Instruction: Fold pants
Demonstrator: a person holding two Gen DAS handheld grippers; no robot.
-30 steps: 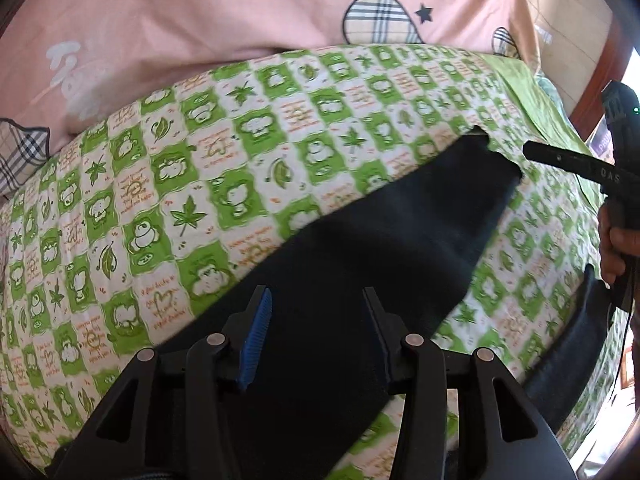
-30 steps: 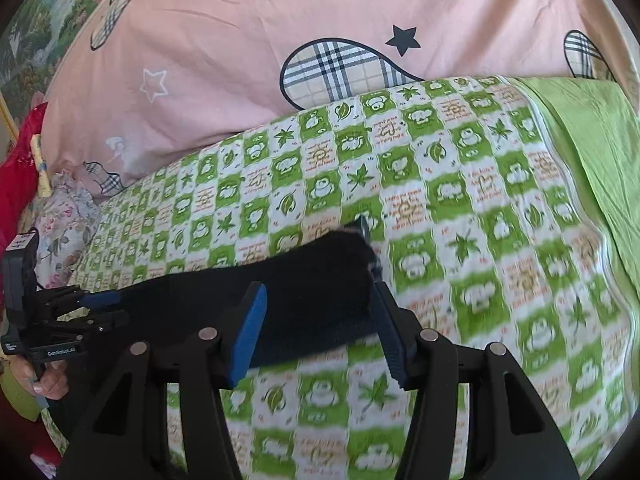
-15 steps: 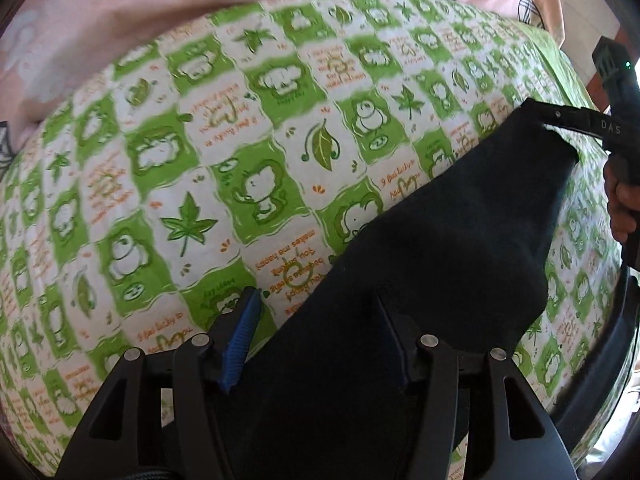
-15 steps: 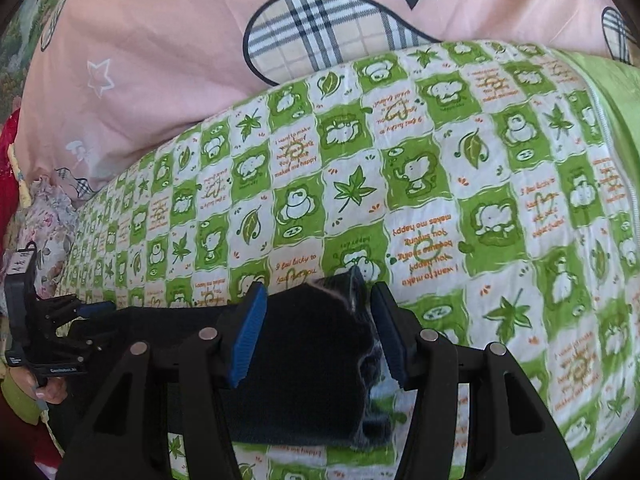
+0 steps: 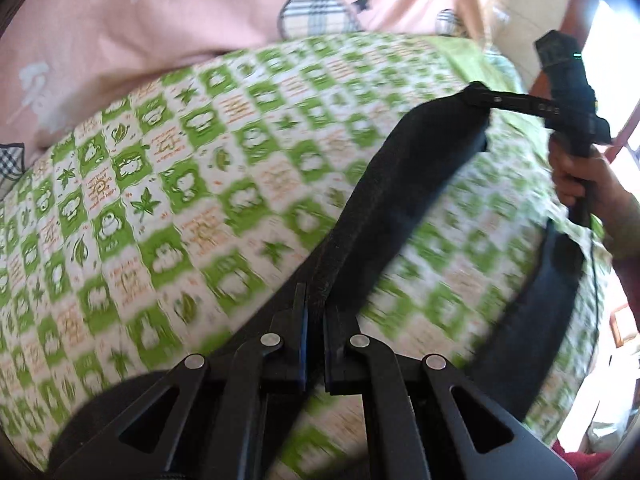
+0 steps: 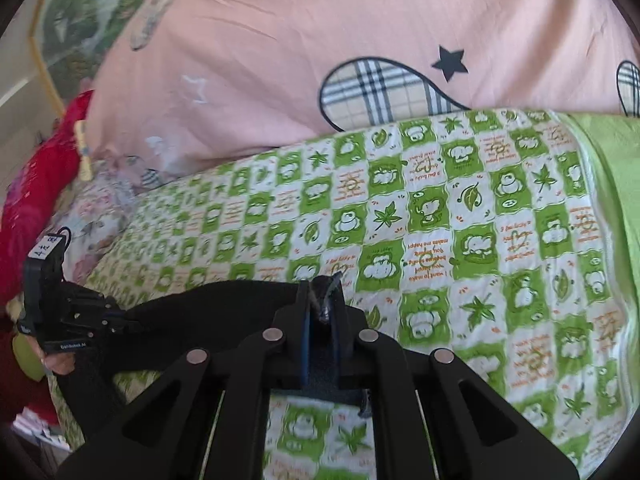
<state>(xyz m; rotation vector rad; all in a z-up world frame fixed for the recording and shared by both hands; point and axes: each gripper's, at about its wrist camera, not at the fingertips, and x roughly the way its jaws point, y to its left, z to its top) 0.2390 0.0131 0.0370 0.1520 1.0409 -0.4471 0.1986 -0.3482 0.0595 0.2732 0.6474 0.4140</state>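
The black pants (image 5: pixel 400 184) hang as a taut band over the green checked quilt, and a second dark part (image 5: pixel 552 300) droops at the right. My left gripper (image 5: pixel 314 300) is shut on the near end of the band. The right gripper (image 5: pixel 478 94), held by a hand (image 5: pixel 580 176), pinches the far end. In the right wrist view my right gripper (image 6: pixel 320 292) is shut on a bunched corner of the pants (image 6: pixel 208 312). From there the fabric runs left to the left gripper (image 6: pixel 128 322).
The checked quilt (image 6: pixel 440 220) covers the bed. A pink duvet (image 6: pixel 320 40) with plaid patches lies along its far side. A plain green sheet (image 6: pixel 608 200) borders the right, and red cloth (image 6: pixel 36 200) is piled at the left.
Both grippers were open around the pants' edge and have closed on it. The fabric, flat on the quilt before, is lifted and pulled into a narrow band between them.
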